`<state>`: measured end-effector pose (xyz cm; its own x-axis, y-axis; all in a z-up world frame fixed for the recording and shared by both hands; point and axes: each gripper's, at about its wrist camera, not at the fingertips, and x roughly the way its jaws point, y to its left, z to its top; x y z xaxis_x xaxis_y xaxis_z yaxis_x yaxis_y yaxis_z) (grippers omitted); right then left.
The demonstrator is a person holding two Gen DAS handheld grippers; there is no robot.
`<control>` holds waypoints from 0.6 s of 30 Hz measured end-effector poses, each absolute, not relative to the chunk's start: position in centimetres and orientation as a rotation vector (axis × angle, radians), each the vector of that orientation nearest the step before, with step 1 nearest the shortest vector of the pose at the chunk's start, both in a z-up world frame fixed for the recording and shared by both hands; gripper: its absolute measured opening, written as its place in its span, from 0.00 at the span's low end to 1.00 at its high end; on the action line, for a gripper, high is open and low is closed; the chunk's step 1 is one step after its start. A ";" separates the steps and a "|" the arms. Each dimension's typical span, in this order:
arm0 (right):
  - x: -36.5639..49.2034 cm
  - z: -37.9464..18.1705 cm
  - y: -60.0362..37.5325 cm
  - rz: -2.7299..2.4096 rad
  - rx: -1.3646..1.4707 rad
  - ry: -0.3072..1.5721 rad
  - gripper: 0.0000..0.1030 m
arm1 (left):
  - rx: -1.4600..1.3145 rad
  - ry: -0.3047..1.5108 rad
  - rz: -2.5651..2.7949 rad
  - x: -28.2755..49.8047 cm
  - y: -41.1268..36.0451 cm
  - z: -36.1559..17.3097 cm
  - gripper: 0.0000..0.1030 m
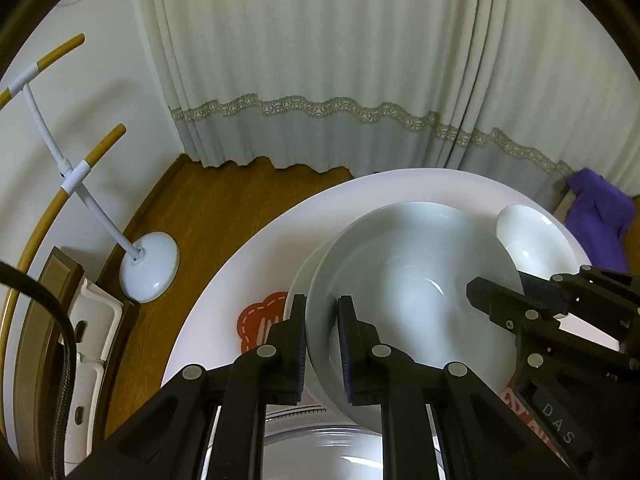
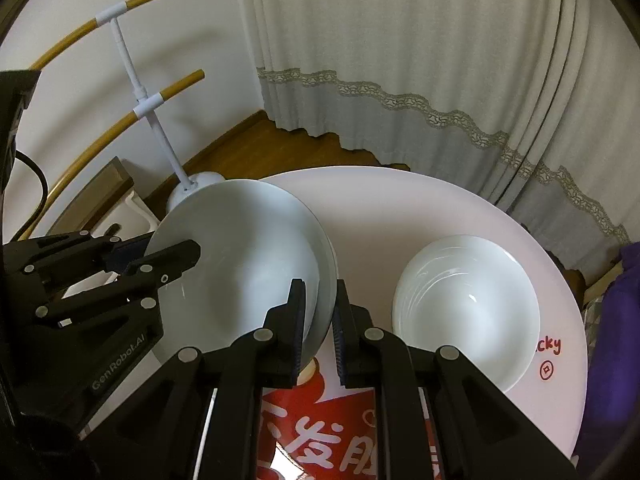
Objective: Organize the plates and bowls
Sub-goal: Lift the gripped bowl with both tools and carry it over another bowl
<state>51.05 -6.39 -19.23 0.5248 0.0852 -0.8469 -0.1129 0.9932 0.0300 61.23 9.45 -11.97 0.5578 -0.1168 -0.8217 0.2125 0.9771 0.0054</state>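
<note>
Large white bowl [image 1: 416, 292] empty; small white bowl [image 2: 466, 304] empty.

White bowl [image 2: 248, 256], pale pink table [image 2: 400, 200], lace-trimmed cream curtain [image 2: 400, 60].

red table print [image 2: 320, 432] half behind claw arms, purple cloth [image 2: 612, 340] cut by frame edge

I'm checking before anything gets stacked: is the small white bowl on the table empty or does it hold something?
Empty. The small white bowl shows only bare glossy interior with light glints, nothing inside.
</note>
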 end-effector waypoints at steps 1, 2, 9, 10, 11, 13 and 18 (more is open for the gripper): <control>51.1 -19.3 -6.3 0.116 -0.032 1.012 0.12 | 0.110 0.960 -0.195 61.4 9.5 -12.1 0.11; 51.1 -19.4 -6.3 0.112 -0.035 1.012 0.12 | 0.112 0.961 -0.193 61.5 9.5 -12.2 0.11; 51.2 -19.7 -6.1 0.094 -0.041 1.011 0.12 | 0.114 0.962 -0.195 61.9 9.2 -13.1 0.12; 51.3 -19.7 -6.1 0.091 -0.042 1.010 0.12 | 0.114 0.961 -0.196 61.9 9.2 -13.1 0.12; 51.2 -19.7 -6.1 0.089 -0.042 1.010 0.12 | 0.115 0.958 -0.198 62.0 9.2 -13.3 0.12; 51.3 -19.8 -6.2 0.084 -0.032 1.010 0.12 | 0.118 0.952 -0.200 61.7 9.3 -13.5 0.12; 51.3 -19.8 -6.5 0.062 -0.015 1.010 0.15 | 0.118 0.947 -0.206 61.5 9.5 -13.9 0.11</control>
<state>51.27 -6.47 -19.85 0.5300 0.0455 -0.8468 -0.0591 0.9981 0.0166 61.54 9.52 -13.91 0.5662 -0.1232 -0.8150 0.2266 0.9739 0.0102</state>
